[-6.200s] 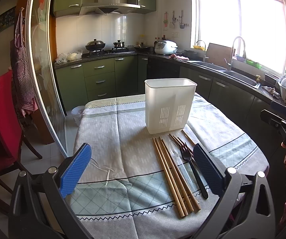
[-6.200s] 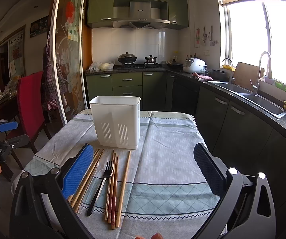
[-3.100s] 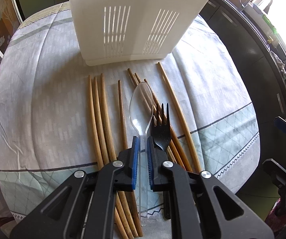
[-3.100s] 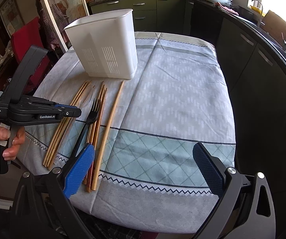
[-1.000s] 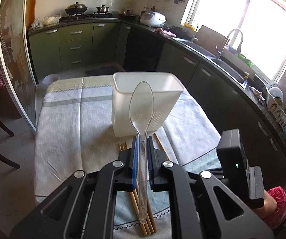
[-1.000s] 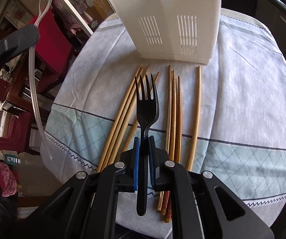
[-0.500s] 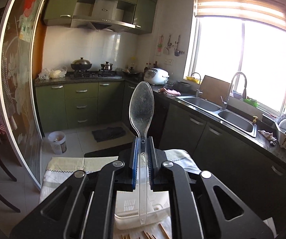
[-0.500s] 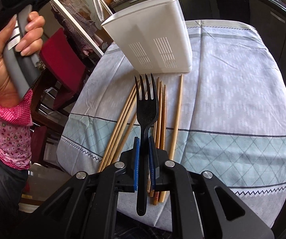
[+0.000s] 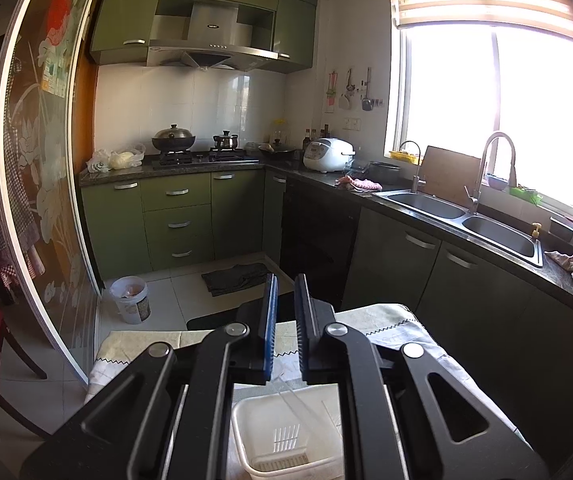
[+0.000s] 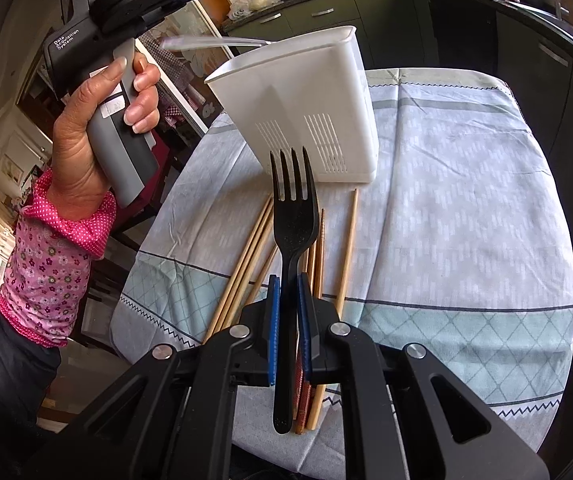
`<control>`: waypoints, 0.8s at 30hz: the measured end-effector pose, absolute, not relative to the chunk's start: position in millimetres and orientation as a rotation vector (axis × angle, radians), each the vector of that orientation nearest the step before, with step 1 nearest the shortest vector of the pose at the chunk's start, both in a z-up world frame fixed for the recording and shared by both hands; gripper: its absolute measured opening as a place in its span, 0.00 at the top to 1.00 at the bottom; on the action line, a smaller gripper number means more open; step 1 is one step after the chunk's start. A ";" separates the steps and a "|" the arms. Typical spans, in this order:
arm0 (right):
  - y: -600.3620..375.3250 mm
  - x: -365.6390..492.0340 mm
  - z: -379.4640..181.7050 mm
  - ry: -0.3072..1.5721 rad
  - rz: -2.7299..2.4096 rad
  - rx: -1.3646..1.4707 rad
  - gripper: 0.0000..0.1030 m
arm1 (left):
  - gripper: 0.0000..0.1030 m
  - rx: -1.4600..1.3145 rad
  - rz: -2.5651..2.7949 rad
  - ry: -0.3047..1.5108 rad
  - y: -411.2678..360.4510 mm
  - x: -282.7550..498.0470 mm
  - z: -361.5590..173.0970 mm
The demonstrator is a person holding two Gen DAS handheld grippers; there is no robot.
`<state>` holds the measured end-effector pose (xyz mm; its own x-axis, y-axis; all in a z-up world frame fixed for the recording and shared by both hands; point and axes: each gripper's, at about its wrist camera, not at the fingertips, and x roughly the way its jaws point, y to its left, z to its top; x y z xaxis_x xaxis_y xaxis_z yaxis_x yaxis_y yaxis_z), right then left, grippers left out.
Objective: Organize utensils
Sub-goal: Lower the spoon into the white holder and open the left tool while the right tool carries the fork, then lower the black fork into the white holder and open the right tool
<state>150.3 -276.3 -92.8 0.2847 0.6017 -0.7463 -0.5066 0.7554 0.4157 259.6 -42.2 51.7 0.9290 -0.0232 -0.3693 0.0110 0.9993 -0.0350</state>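
Patterned tablecloth (image 10: 466, 208) in a green-cabinet kitchen. White utensil holder (image 10: 306, 112) stands mid-table; chopsticks (image 10: 346, 240) lie just before it, partly hidden. Right gripper (image 10: 289, 332) clamps a black fork (image 10: 292, 216). Left gripper (image 9: 285, 332), fingers slightly parted and empty, hangs above the holder; only the right view shows a clear spoon (image 10: 214, 43), blurred, at the holder's rim.

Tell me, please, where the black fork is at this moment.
In the right wrist view the black fork stands clamped in the right gripper, tines up, lifted above the chopsticks and just short of the white basket.
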 end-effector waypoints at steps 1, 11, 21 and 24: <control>-275.8 150.9 -91.6 1.044 0.744 0.104 0.91 | 0.91 -0.029 -0.026 0.385 -42.4 262.0 49.2; -288.5 178.0 -46.9 0.907 0.755 0.178 0.91 | 0.92 -0.057 -0.033 0.421 -15.4 254.6 25.0; -272.8 237.7 47.8 0.503 0.663 0.244 0.91 | 0.92 -0.101 -0.034 0.417 13.3 224.9 29.6; -254.8 254.0 55.4 0.400 0.600 0.216 0.91 | 0.92 -0.112 -0.043 0.417 19.9 216.5 29.7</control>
<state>254.0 -254.8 55.4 0.7521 0.5859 -0.3016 -0.5035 0.8062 0.3106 216.5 19.9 29.7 0.9137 -0.0647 -0.4013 0.0187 0.9929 -0.1173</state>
